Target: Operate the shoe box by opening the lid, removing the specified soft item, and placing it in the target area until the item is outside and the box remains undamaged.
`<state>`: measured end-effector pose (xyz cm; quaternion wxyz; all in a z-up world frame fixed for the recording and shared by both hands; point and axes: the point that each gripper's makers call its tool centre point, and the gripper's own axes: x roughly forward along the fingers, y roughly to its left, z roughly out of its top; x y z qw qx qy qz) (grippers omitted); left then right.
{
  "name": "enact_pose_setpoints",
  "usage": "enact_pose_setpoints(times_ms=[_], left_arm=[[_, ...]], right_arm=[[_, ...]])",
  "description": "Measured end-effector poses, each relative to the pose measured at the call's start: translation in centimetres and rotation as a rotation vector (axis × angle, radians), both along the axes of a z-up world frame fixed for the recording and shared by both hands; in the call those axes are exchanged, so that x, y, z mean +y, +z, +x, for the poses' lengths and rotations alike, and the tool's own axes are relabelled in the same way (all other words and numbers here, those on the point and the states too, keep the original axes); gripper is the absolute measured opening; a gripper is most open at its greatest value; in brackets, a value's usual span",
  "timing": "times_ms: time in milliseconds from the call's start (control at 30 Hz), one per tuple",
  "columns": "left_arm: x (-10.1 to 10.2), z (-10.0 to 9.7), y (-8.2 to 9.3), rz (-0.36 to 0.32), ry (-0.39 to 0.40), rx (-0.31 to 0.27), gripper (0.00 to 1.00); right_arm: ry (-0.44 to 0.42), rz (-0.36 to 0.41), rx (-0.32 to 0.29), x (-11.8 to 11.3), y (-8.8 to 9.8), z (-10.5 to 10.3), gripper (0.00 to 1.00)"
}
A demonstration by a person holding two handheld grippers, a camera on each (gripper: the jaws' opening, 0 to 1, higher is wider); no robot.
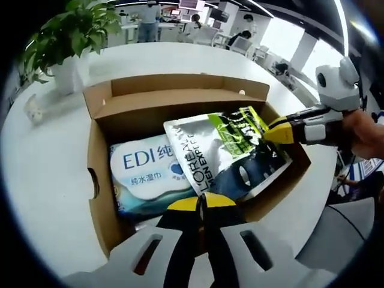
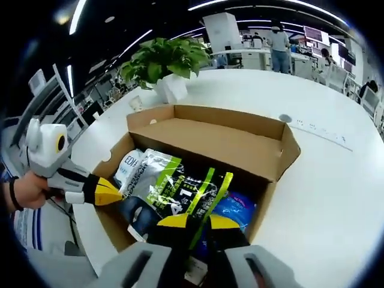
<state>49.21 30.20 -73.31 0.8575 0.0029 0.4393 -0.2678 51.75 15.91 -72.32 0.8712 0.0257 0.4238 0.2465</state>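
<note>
The open box (image 1: 114, 114) stands on the white tabletop (image 1: 48, 180). A silver pouch (image 1: 210, 156) lies tilted inside it, over a wipes pack (image 1: 144, 171). The left gripper (image 1: 201, 203) is clenched on the pouch's near edge. The right gripper (image 2: 195, 223) also seems to grasp the pouch, though the contact is unclear.

The bench (image 2: 336, 180) is a round, glossy white surface. A potted plant (image 2: 163, 62) with broad green leaves stands in a white pot near its far edge; the same plant appears at the upper left of the left gripper view. Beyond the bench lies an open-plan office with white desks (image 2: 252, 57), monitors and several standing people (image 2: 279, 42). The ceiling is dark and fitted with long linear light strips (image 2: 216, 5).
</note>
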Motion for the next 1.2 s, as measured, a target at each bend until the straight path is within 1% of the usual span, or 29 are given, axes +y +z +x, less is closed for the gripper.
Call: enact_pose_setpoints(times_ms=[33, 67, 133, 233, 300, 667, 867, 967, 1200], left_arm=[[0.1, 0.0, 0.0, 0.001, 0.001, -0.001, 0.01], [0.1, 0.0, 0.0, 0.0, 0.003, -0.001, 0.01], [0.1, 0.0, 0.1, -0.006, 0.005, -0.003, 0.01], [0.1, 0.0, 0.2, -0.008, 0.008, -0.009, 0.01], [0.0, 0.0, 0.5, -0.014, 0.01, -0.018, 0.01], [-0.8, 0.0, 1.9, -0.018, -0.007, -0.052, 0.01], [-1.4, 0.1, 3.5, -0.037, -0.009, -0.088, 0.01], [-1.8, 0.2, 4.2, -0.039, -0.022, -0.104, 0.01], [-3.6, -0.6, 6.3, -0.045, -0.065, -0.142, 0.01]], right_arm=[[-0.005, 0.007, 0.001, 0.0, 0.0, 0.0, 0.0], [-0.054, 0.062, 0.017, 0.0, 0.1, 0.2, 0.0], [-0.079, 0.099, 0.033, 0.0, 0.1, 0.2, 0.0], [-0.068, 0.079, 0.035, -0.1, -0.2, -0.1, 0.0], [-0.069, 0.079, 0.03, -0.1, -0.2, -0.2, 0.0], [-0.073, 0.108, 0.0, -0.4, 1.7, -0.5, 0.0], [-0.079, 0.104, -0.028, -1.3, 2.7, -0.8, 0.0], [-0.086, 0.113, -0.033, -1.7, 3.2, -1.0, 0.0], [-0.099, 0.123, -0.063, -3.4, 4.7, -1.5, 0.0]])
